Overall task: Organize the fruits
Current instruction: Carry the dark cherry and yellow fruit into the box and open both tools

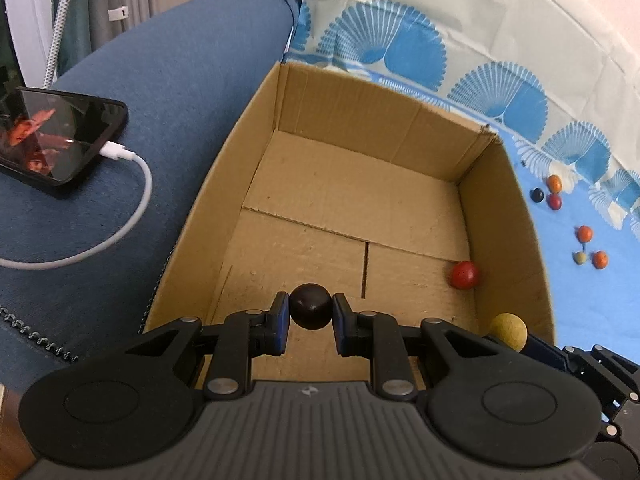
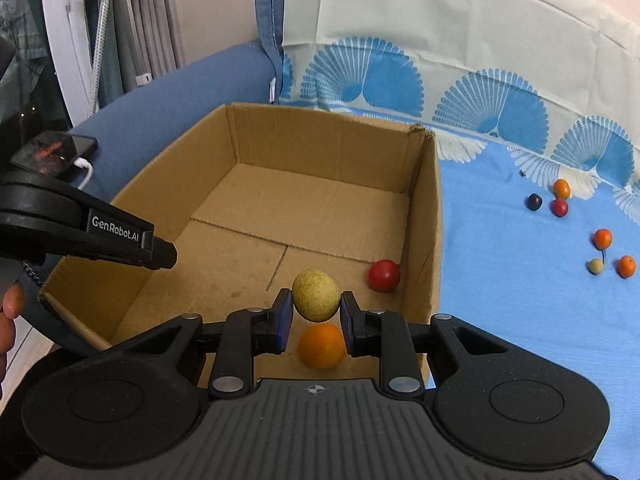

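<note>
Nearest the lens: left hand-held gripper [image 1: 311, 312] clamped on a dark round fruit [image 1: 311, 306], poised over the near end of the cardboard box [image 1: 384, 108]. Right hand-held gripper [image 2: 316, 314] likewise clamped, on a pale yellow fruit [image 2: 316, 295], also above the box's near end, just right of the left one.

Already boxed: a red fruit [image 2: 384, 275] against the right wall, an orange fruit [image 2: 322, 346] on the floor directly under the yellow one. Two more arriving, neither let go yet. Left outside, on the blue patterned cloth [image 2: 500, 280] well to the right of the box: six small fruits — a dark one [image 2: 533, 202], a red one [image 2: 559, 207], an orange one [image 2: 561, 188] in one cluster; nearer, two orange [image 2: 602, 238] [image 2: 626, 266] and a pale one [image 2: 595, 267]. By count, roughly a third through once both grips are released.

Pose: both tilted steeply downward into the box, side by side, well apart from the walls, fruits carried clear of the cardboard floor. Thumb of the person [image 2: 12, 304] visible at the left edge behind the left tool.
</note>
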Demonstrator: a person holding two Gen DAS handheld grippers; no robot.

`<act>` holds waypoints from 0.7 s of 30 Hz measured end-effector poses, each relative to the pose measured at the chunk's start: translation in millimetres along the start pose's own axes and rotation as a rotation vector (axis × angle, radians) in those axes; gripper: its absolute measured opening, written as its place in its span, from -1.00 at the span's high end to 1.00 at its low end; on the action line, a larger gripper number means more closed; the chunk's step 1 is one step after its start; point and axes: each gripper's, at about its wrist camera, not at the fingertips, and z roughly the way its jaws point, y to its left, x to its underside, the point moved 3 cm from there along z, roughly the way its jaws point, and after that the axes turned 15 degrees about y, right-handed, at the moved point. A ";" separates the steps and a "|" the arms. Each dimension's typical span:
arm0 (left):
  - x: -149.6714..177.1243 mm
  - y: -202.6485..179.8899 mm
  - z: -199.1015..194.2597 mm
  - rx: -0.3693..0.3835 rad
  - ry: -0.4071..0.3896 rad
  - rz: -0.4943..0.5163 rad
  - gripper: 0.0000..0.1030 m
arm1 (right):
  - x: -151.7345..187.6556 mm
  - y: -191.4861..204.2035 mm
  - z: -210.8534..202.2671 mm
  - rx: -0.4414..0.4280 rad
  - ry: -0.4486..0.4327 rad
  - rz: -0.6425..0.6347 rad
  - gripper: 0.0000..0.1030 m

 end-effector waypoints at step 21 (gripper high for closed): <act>-7.0 -11.0 15.0 -0.014 0.034 0.078 -0.99 | -19.8 -1.5 10.3 0.063 0.004 -0.100 -0.59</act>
